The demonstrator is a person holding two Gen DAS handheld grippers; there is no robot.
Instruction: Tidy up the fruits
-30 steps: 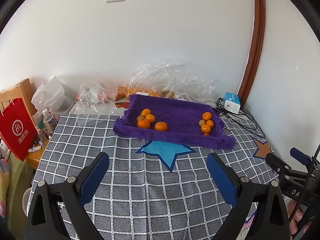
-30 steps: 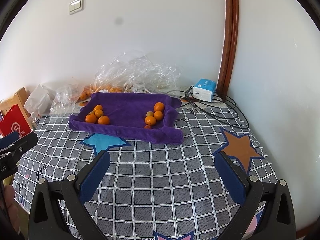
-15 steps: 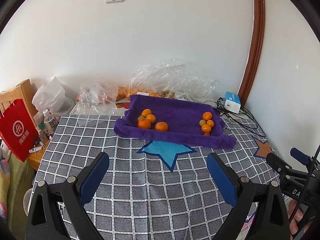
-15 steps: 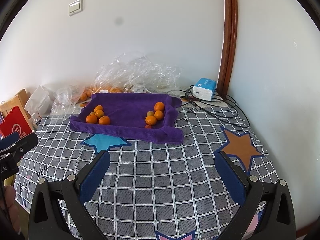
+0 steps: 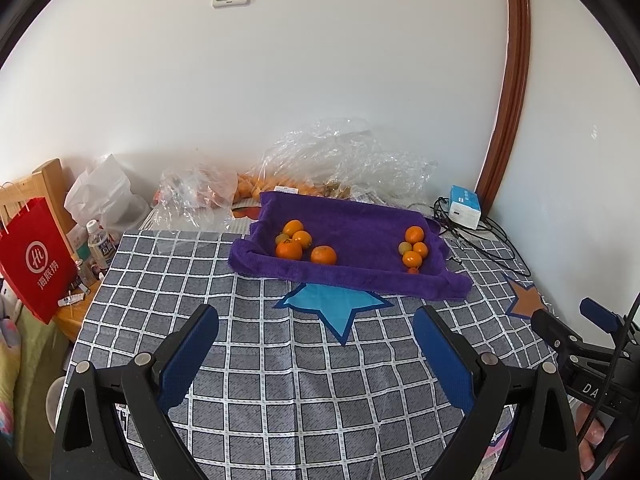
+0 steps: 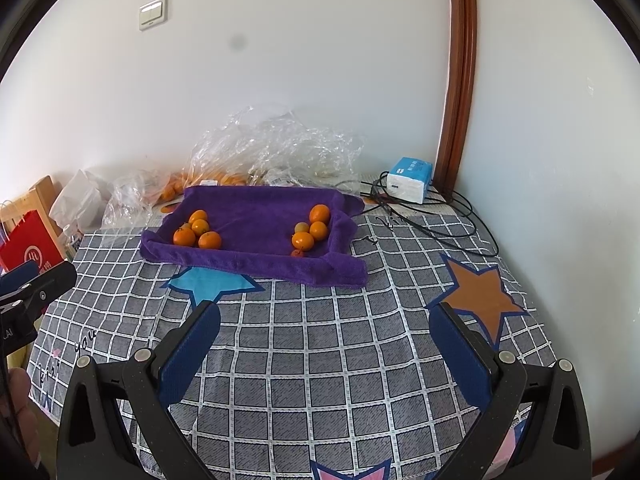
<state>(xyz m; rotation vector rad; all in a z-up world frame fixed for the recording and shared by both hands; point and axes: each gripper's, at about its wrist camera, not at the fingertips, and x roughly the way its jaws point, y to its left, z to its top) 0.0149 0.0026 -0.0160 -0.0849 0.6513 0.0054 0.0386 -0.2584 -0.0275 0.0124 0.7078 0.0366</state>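
Note:
A purple towel-lined tray [image 5: 352, 222] [image 6: 260, 210] lies at the far side of the checked tablecloth. Two clusters of orange fruit sit in it: a left cluster [image 5: 294, 242] [image 6: 198, 232] and a right cluster [image 5: 414, 248] [image 6: 312, 228], each with one small greenish fruit among them. My left gripper [image 5: 316, 322] hovers open over the near part of the table, well short of the tray, with nothing between its fingers. My right gripper [image 6: 326, 320] is likewise open and holds nothing. The right gripper's tip also shows at the right edge of the left wrist view [image 5: 576, 328].
Crumpled clear plastic bags [image 5: 340, 160] with more orange fruit lie behind the tray by the wall. A blue-white tissue pack [image 6: 410, 174] and black cables [image 6: 440, 220] occupy the back right corner. A red paper bag [image 5: 34, 256] and bottles stand off the left table edge.
Both wrist views have shifted slightly; the tray appears a touch farther away and higher. Both grippers stay open, and the fruit has not moved.

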